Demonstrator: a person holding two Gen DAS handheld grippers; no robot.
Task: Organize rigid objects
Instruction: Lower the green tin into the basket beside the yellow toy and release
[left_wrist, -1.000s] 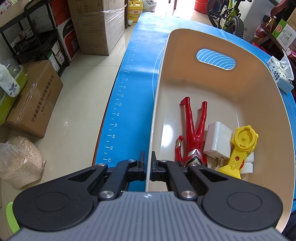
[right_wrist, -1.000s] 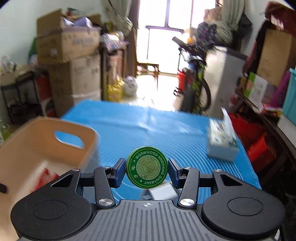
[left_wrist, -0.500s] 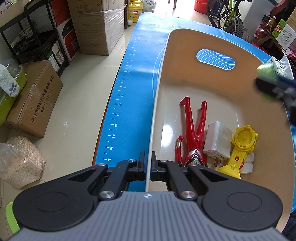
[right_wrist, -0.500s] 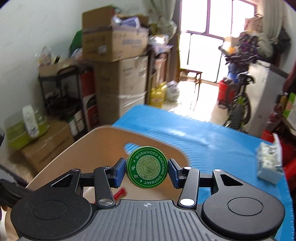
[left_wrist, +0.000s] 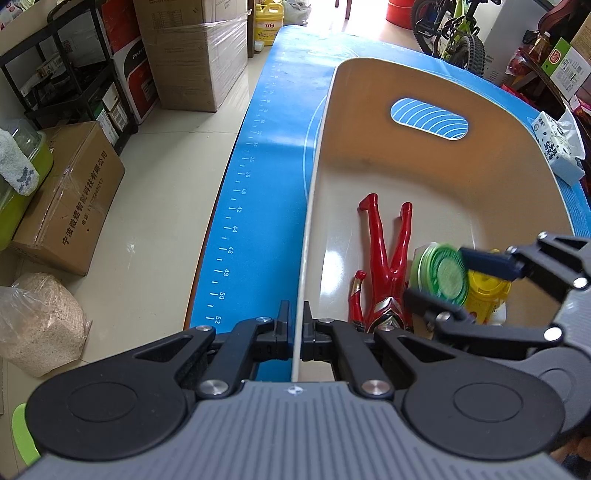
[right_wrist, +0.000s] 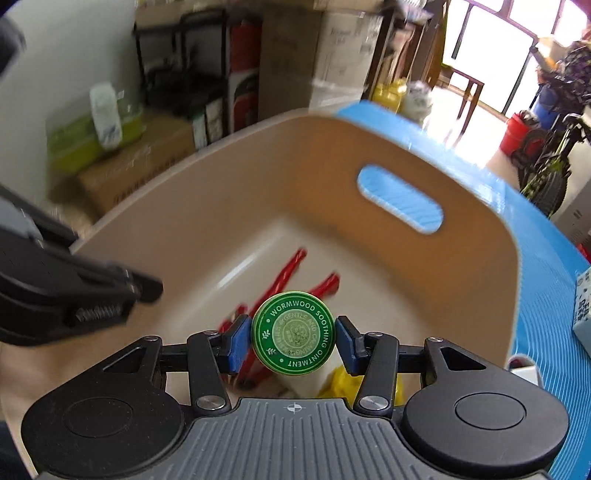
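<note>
Jaws of our left gripper pinching the beige basket rim, our right gripper holding a green ointment tin over the red figure.

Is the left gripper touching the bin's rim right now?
Touching. The left wrist view shows the left gripper shut on the beige bin, its thin rim pinched between both fingertips with no gap.

Both wrist views look steeply down, close, sharing the tub, right's blurred.
</note>
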